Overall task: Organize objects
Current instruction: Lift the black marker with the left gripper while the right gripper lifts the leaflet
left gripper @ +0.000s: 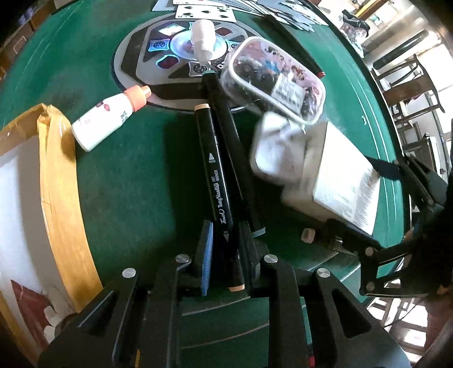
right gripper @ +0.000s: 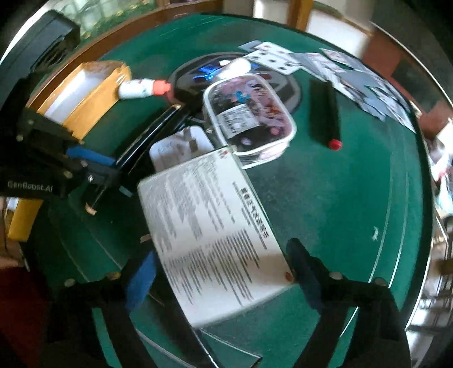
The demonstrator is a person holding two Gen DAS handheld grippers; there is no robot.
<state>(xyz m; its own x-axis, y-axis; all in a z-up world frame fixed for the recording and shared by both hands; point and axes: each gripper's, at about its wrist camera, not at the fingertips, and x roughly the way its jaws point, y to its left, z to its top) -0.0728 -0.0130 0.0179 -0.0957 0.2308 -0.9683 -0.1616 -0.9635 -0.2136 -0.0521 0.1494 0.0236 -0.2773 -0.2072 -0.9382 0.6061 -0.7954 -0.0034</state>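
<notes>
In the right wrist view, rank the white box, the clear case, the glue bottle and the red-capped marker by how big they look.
1. White box, by far, though nearness to the camera inflates it.
2. Clear case.
3. and 4. Red-capped marker and glue bottle look much alike; I won't rank them.

1. It looks like a home games room: a green felt table with a central automatic mahjong panel.
2. Playing cards lie scattered; wooden chairs stand beside.
</notes>
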